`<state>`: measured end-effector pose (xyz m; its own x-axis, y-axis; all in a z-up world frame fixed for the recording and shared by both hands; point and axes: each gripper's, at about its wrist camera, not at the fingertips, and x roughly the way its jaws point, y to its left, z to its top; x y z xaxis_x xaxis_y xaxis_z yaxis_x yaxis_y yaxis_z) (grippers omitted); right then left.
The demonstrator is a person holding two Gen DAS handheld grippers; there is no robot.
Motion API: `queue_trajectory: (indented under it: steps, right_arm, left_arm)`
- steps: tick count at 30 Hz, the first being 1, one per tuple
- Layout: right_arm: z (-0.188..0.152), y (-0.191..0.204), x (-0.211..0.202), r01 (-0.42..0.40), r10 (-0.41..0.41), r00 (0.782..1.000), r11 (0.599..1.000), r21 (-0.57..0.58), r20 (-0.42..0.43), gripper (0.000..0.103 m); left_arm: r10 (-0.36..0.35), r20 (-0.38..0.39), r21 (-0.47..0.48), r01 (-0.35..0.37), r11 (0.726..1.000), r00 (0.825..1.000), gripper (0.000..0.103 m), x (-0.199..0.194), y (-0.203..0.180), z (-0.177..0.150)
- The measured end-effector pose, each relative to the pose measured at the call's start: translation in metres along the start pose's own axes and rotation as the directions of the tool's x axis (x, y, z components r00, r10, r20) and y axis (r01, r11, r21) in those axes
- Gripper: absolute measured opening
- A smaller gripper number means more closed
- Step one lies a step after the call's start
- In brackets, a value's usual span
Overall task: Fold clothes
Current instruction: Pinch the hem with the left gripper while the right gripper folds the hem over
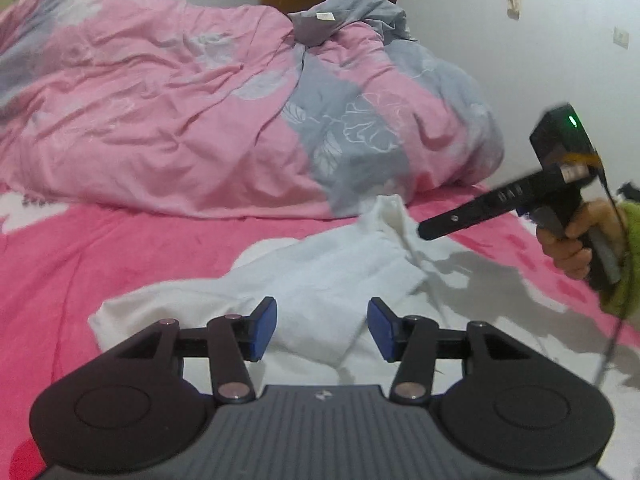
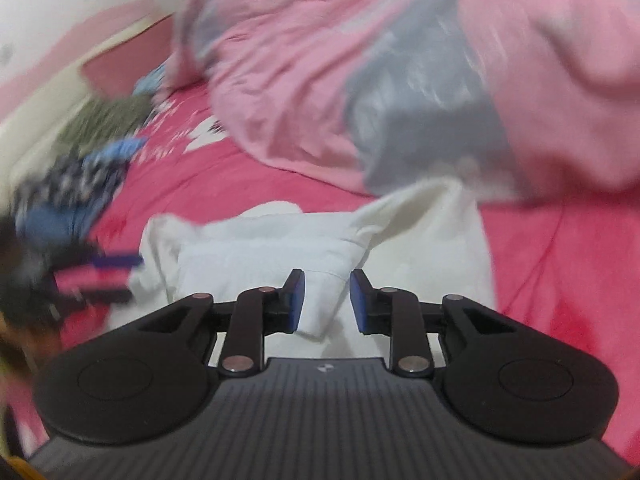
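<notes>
Fingers on my left gripper (image 1: 322,328) are spread wide, holding nothing, hovering over the white garment (image 1: 320,276). Right gripper (image 2: 323,304) is parted too, a cloth ridge between the pads, not clamped. Garment lies rumpled on the pink bed (image 1: 80,248), beside the duvet (image 1: 180,100). Fold looks partial; squaring remains, I'd judge.

Seen from the left wrist, the pink bedsheet (image 1: 132,248) lies bare at nine o'clock of the white garment (image 1: 320,280), giving open room there. A bunched duvet (image 1: 192,112) walls off twelve o'clock, its edge just beside the garment's far corner. At three o'clock the right gripper (image 1: 424,234) hangs over the garment's corner. From the right wrist, blurred dark and blue clothes (image 2: 80,176) crowd ten o'clock; bedsheet at three o'clock lies bare.
</notes>
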<state>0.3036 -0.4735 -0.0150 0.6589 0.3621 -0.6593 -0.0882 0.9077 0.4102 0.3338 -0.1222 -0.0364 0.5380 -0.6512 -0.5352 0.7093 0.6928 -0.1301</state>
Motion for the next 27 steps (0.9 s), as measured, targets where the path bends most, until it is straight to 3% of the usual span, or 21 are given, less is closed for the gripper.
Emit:
queue_trajectory:
  steps: [3,7,9,10,11,16,19,23,25,27]
  right_arm:
    - [0.006,-0.007,0.024,0.017,-0.015,1.0,0.994,0.11,-0.015,0.034]
    - [0.013,-0.007,0.054,0.054,-0.049,0.998,0.991,0.125,-0.045,0.034]
    - [0.015,-0.007,0.064,0.062,-0.057,0.997,0.991,0.118,-0.044,0.026]
    - [0.015,-0.006,0.066,0.062,-0.058,0.998,0.992,0.111,-0.037,0.011]
    - [0.016,-0.005,0.069,0.058,-0.055,0.998,0.993,0.103,-0.029,0.007]
    - [0.021,-0.005,0.08,0.051,-0.054,0.998,0.994,0.101,0.025,0.004]
    - [0.025,-0.009,0.087,0.051,-0.06,0.995,0.991,0.12,0.074,0.004]
    - [0.024,-0.016,0.089,0.051,-0.067,0.993,0.986,0.158,0.097,0.013]
    - [0.021,-0.017,0.078,0.053,-0.071,0.993,0.983,0.175,0.097,0.028]
    - [0.016,-0.015,0.056,0.053,-0.074,0.99,0.984,0.169,0.124,0.031]
  left_arm:
    - [0.053,-0.005,0.121,-0.052,0.991,0.999,0.051,0.017,-0.02,-0.006]
    - [0.147,-0.063,0.292,-0.123,0.949,0.987,0.05,0.041,-0.042,-0.021]
    - [0.185,-0.055,0.324,-0.158,0.933,0.981,0.047,0.047,-0.044,-0.025]
    - [0.2,-0.053,0.321,-0.173,0.931,0.978,0.046,0.048,-0.043,-0.023]
    - [0.216,-0.052,0.317,-0.189,0.929,0.975,0.043,0.049,-0.041,-0.022]
    - [0.288,-0.038,0.322,-0.261,0.91,0.957,0.04,0.059,-0.029,-0.012]
    - [0.274,-0.049,0.304,-0.247,0.92,0.961,0.042,0.058,-0.022,-0.011]
    - [0.241,-0.065,0.26,-0.216,0.941,0.968,0.058,0.046,-0.011,-0.011]
    - [0.212,-0.053,0.234,-0.194,0.953,0.976,0.059,0.027,-0.006,-0.012]
    - [0.182,-0.021,0.223,-0.173,0.959,0.983,0.059,0.007,-0.005,-0.011]
